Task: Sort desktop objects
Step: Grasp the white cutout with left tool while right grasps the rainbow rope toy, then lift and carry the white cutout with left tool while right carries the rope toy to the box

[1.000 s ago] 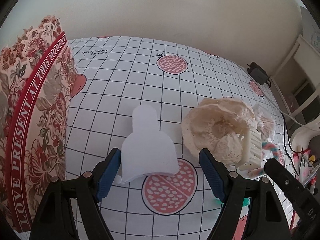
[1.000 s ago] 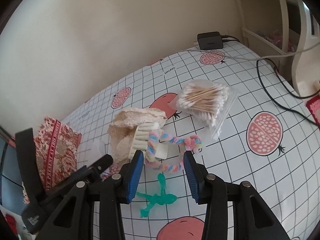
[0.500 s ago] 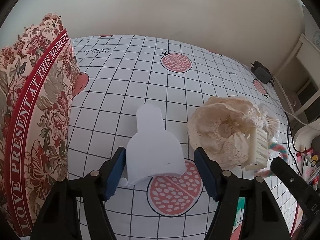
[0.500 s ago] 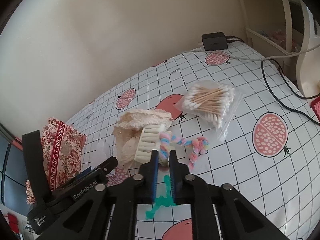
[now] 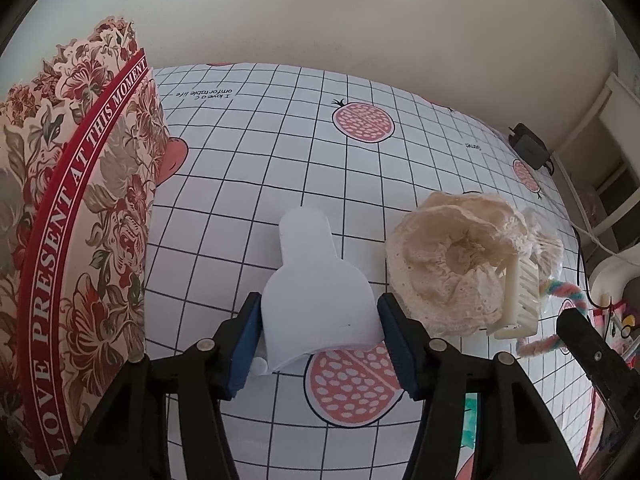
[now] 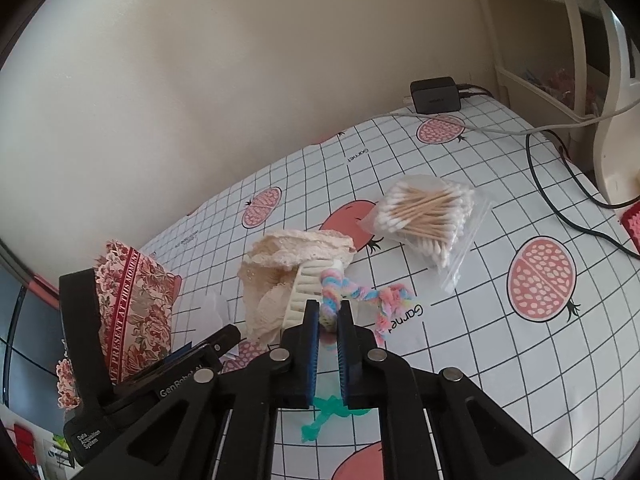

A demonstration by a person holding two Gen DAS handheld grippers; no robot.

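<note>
My left gripper (image 5: 320, 312) is closed against both sides of a white bottle-shaped paper card (image 5: 316, 280) that lies curled on the checked cloth. My right gripper (image 6: 329, 310) is shut on the pastel twisted pipe-cleaner cord (image 6: 360, 292), lifting one end; the cord also shows in the left wrist view (image 5: 568, 292). A cream lace scrunchie (image 6: 288, 272) and a cream comb-like clip (image 6: 308, 292) lie just behind it; the scrunchie (image 5: 448, 268) also shows in the left wrist view. A green pipe-cleaner figure (image 6: 324, 416) lies under my right gripper.
A floral red paper bag (image 5: 68, 240) stands at the left. A bag of cotton swabs (image 6: 428, 216) lies to the right. A black charger (image 6: 434, 94), cables (image 6: 560, 184) and a white lamp base (image 6: 616, 148) sit at the far right near the wall.
My right gripper closed on the pastel cord and lifted its end. My left gripper narrowed onto the white paper card.
</note>
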